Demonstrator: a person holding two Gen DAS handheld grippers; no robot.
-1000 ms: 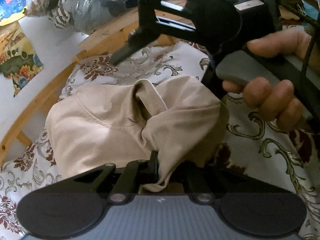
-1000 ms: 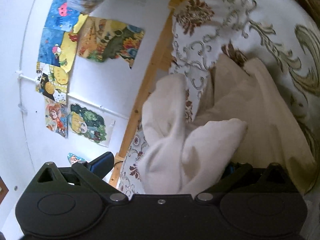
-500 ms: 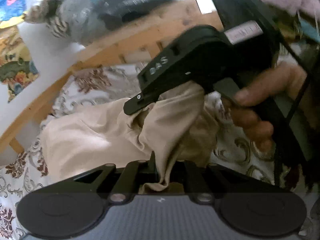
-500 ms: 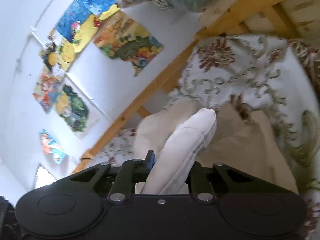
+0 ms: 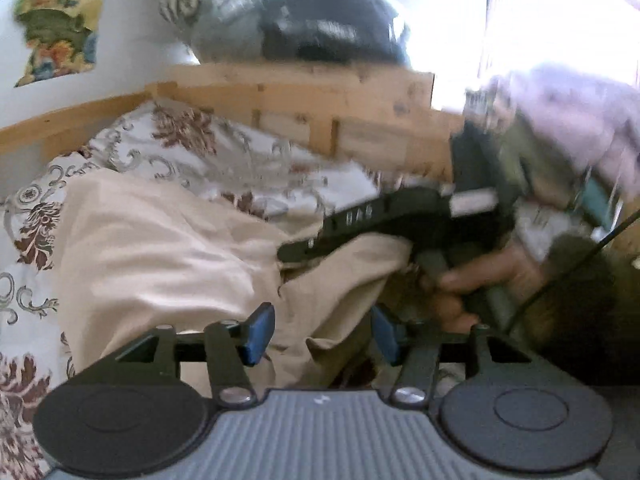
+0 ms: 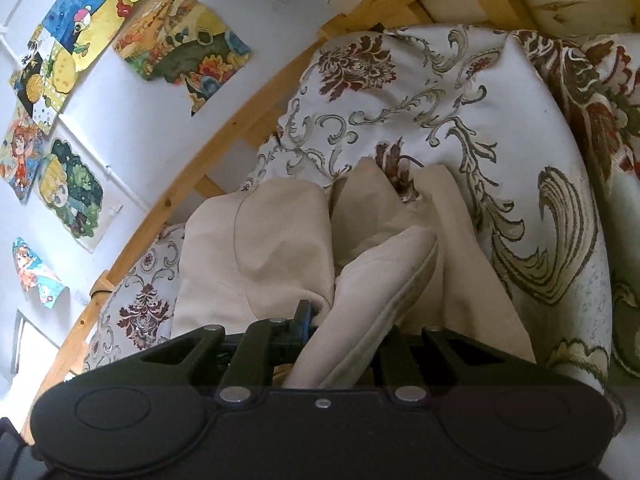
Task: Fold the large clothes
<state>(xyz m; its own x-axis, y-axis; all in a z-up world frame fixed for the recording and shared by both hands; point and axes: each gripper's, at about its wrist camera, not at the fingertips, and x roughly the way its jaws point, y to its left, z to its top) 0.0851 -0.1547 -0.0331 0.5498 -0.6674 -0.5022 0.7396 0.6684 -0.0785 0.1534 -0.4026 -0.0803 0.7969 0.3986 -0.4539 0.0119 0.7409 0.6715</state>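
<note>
On a floral-patterned bedspread point(image 6: 452, 92) inside a pine bed frame point(image 5: 304, 92), a beige garment point(image 5: 160, 248) lies bunched and partly doubled over, mid-fold by the look of it. The right gripper point(image 6: 344, 332) is clenched on a thick rolled edge of the cloth, which rises out of its jaws toward the upper right of the right wrist view. The left gripper point(image 5: 320, 332) stands released, its blue pads point(image 5: 260, 332) spread apart with a fold of the fabric lying loosely between them. Seen from the left wrist, the right-hand tool and the person's right hand point(image 5: 472, 284) hover over the garment's near right corner, though that view is smeared by motion. The garment's long axis appears to run from the grippers away toward the frame's side rail; which end is collar or hem cannot be told. The next move likely calls for the left gripper to take a fresh edge, so both can draw the cloth flat and square the fold.
</note>
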